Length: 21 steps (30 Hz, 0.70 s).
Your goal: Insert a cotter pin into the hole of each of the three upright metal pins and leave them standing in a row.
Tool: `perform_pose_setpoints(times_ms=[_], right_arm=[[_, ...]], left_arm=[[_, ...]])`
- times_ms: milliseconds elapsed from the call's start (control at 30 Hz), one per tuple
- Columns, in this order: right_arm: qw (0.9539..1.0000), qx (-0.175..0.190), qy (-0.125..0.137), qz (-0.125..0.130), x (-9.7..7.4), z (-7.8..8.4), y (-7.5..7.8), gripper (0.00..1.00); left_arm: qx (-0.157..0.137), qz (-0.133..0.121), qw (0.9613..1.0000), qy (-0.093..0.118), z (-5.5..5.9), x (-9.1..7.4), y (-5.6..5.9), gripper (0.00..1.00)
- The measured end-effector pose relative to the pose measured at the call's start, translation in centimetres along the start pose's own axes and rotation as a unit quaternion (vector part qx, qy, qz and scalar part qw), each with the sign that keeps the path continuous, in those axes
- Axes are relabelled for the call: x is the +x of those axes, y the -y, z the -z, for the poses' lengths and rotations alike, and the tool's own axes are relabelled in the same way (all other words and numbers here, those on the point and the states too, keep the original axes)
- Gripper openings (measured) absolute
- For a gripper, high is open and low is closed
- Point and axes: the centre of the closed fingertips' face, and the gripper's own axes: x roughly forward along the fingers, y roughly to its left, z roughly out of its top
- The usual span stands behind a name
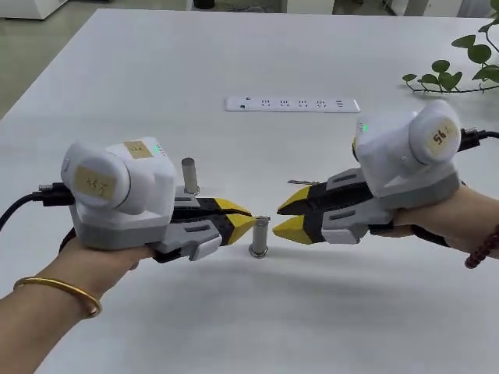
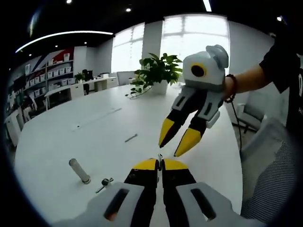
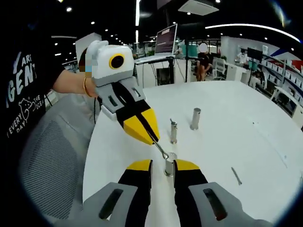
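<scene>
I count three pins: near pin (image 3: 169,166), middle pin (image 3: 173,131), far pin (image 3: 195,118). Two cotter pins for certain: held cotter pin (image 3: 160,145) and loose cotter pin (image 3: 236,176), at 3 o'clock of the near pin. Two grippers: left hand-held gripper (image 1: 251,220), right hand-held gripper (image 1: 277,218). One power strip (image 1: 292,104), one plant (image 1: 447,79), one table (image 1: 156,70).

We look across a broad white bench (image 1: 234,47). A white multi-socket power strip (image 1: 292,104) lies flat on its far part, and a green leafy plant (image 1: 460,70) trails in at its right edge. Pale floor (image 1: 31,39) shows past the far left corner. In the left gripper view we see tall bright windows (image 2: 194,42), stocked wall shelves (image 2: 52,71) along one side and a curved ceiling light strip (image 2: 61,34). In the right gripper view a grey mesh office chair (image 3: 52,151) stands beside the bench under a dark ceiling with small round spotlights (image 3: 69,9).
</scene>
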Motion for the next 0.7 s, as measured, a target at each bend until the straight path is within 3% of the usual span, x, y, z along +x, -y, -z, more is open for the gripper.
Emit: perform_pose_setpoints(times_ms=[367, 700], right_arm=[[0.9989, -0.003, -0.015, -0.045, 0.1, 0.7, -1.5, 0.13], [0.9964, -0.019, -0.030, -0.077, 0.4, 1.2, -2.7, 0.09]], left_arm=[[0.053, 0.040, 0.9978, -0.003, 0.1, -0.1, 1.7, 0.00], [0.064, 0.072, 0.9953, -0.006, 0.4, 0.0, 3.0, 0.00]])
